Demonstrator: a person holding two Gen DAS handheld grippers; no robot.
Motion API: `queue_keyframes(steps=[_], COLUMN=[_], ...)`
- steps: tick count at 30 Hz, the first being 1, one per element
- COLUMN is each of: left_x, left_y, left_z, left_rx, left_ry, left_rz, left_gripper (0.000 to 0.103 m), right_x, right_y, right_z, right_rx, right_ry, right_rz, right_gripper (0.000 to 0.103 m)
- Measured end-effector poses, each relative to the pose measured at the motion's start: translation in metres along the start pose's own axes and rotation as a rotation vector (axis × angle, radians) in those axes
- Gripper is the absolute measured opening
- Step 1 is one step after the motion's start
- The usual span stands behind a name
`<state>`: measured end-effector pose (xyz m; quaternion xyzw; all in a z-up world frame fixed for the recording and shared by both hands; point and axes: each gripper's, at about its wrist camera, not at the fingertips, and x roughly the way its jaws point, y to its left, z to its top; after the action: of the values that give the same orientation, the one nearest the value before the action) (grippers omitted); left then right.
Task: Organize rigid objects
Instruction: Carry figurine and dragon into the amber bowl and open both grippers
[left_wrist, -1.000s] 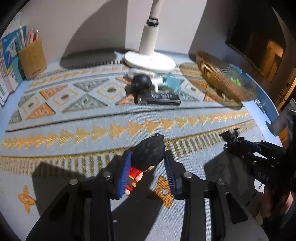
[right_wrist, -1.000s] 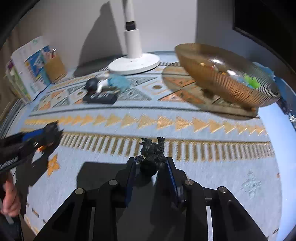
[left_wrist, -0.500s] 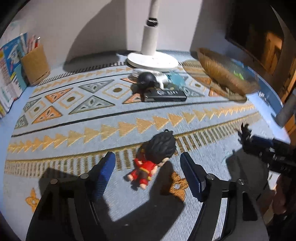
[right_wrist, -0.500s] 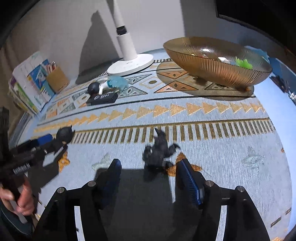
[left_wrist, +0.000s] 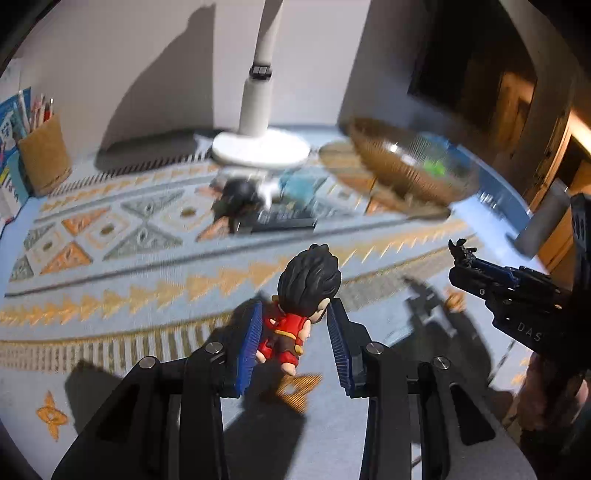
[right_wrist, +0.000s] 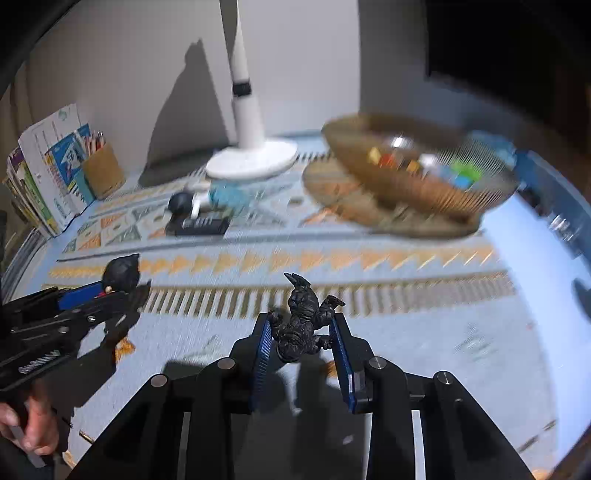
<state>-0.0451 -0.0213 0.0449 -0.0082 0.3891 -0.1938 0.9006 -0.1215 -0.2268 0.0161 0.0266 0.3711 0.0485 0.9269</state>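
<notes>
A small figure with black hair and red clothes (left_wrist: 291, 325) sits between the blue pads of my left gripper (left_wrist: 295, 310). The jaws are closing and the pads press on it; it hangs above the patterned mat (left_wrist: 147, 280), casting a shadow. In the right wrist view a black monster figure (right_wrist: 301, 325) is pinched the same way in my right gripper (right_wrist: 300, 323), whose jaws are closing too, also off the mat. Each gripper shows in the other's view: the right gripper (left_wrist: 461, 258) at the right, the left gripper (right_wrist: 122, 291) at the left. An amber ribbed bowl (right_wrist: 406, 184) with several small coloured pieces stands at the back right.
A white lamp base (left_wrist: 260, 149) stands at the back centre. In front of it lie a dark round object (left_wrist: 240, 192), a pale blue item (right_wrist: 229, 194) and a black remote-like box (right_wrist: 199, 225). A pencil cup (left_wrist: 44, 155) and books (right_wrist: 44, 173) line the back left. A person's hand (right_wrist: 33, 424) holds the left gripper.
Half a second ago both grippers stood open around the figures lying on the mat. Both have since shut on their figures and risen a little with them.
</notes>
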Motion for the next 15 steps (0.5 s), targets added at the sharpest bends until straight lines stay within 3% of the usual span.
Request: queue_keyframes(steps=[5,9,12,15], left_x=[-0.023,-0.037,-0.038,-0.026], left_y=[-0.024,-0.065,-0.096,-0.123], left_z=[0.054,0.110,0.151,0.185], left_rx=[-0.012,0.008,0.026,0.047], left_ry=[-0.115,-0.235,-0.289,-0.309], left_rz=[-0.080,-0.145,-0.209,-0.222], left_gripper=[0.033,0.033,0.033,0.033], right_x=[-0.034,-0.065,-0.089,-0.100], right_y=[-0.031,-0.066,-0.096,-0.122], right_z=[0.034,0.074,0.107,0.140], right_rx=[0.058,0.105,0.146,0.176], right_ry=[-0.081,-0.164,-0.236,-0.285], right_rz=[0.007,-0.023,-0.061,-0.099], right_gripper=[0.031,0.031,0.031,0.031])
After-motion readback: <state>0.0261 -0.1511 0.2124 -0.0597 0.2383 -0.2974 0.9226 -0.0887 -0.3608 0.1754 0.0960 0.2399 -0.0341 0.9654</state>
